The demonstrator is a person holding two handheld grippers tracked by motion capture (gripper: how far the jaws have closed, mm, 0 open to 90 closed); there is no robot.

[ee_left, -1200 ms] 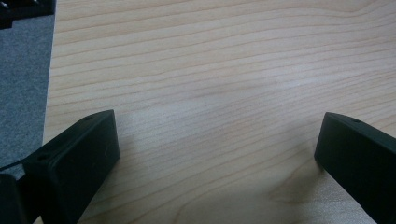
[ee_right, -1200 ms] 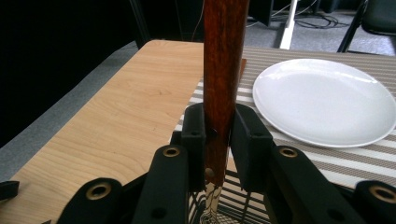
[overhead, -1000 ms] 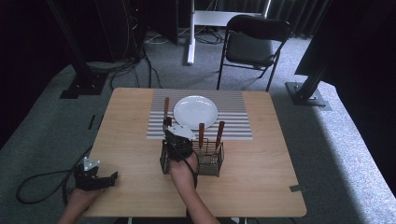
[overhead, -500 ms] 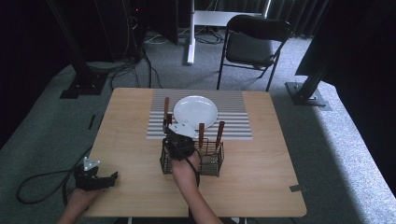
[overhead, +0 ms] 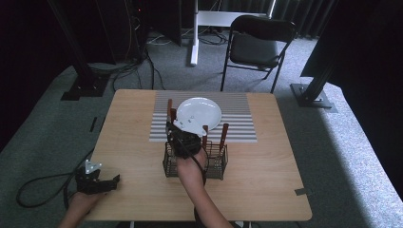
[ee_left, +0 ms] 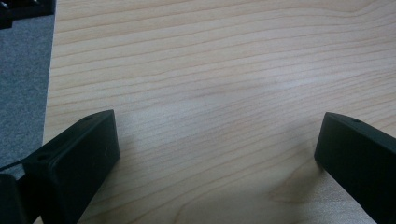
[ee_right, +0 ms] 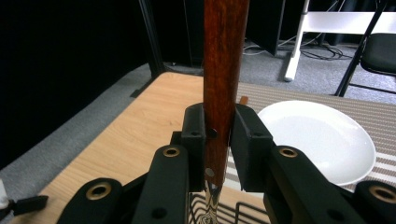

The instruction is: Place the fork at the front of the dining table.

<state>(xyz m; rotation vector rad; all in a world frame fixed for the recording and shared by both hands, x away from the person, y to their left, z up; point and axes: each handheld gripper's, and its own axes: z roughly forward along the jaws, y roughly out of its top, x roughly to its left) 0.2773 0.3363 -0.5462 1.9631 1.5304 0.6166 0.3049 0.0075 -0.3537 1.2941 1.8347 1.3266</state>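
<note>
Wooden-handled utensil (ee_right: pixel 223 70) stands upright, clamped in the right gripper (ee_right: pixel 218 133) above the wire caddy (overhead: pixel 216 164); left gripper (ee_left: pixel 217 149) rests wide open, empty.

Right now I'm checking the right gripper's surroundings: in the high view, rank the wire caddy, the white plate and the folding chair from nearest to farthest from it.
From the right gripper:
1. Wire caddy, just below it, on the person's side.
2. White plate, just beyond it on the striped mat.
3. Folding chair, on the floor past the table's far edge.
</note>
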